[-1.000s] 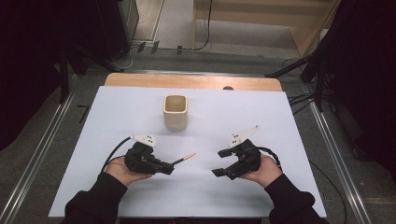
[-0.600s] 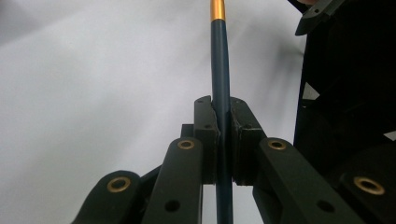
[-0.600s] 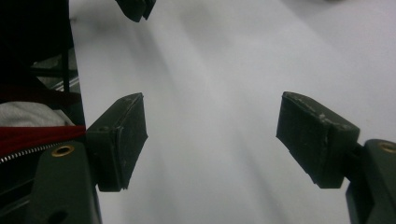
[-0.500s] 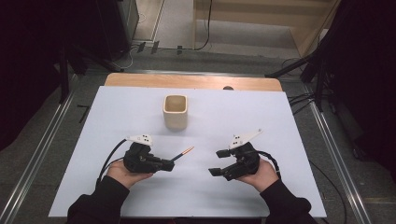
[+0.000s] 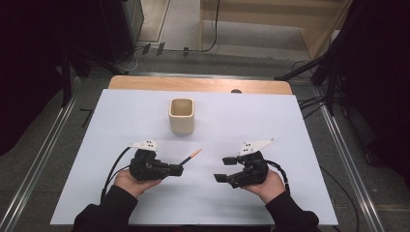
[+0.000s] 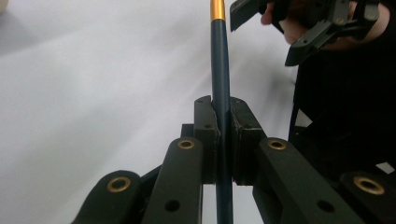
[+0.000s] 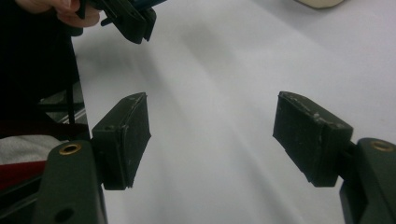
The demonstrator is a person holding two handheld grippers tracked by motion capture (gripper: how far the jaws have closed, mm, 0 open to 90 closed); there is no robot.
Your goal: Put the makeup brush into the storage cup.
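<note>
left claw (image 5: 180, 170): clamped on pencil (image 5: 191, 157), tip aimed at cup (image 5: 182, 116) beyond | right claw (image 5: 227, 167): wide, empty, narrowing

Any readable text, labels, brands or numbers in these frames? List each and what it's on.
None readable.
Pencil: plain dark barrel with a gold band, no print on the side that shows.
Cup: plain beige, no mark.
Left tongs and right tongs: black, unmarked.
White plates on top of the tongs: small dark dots, too small to tell whether they are print.
Table: plain white.
</note>
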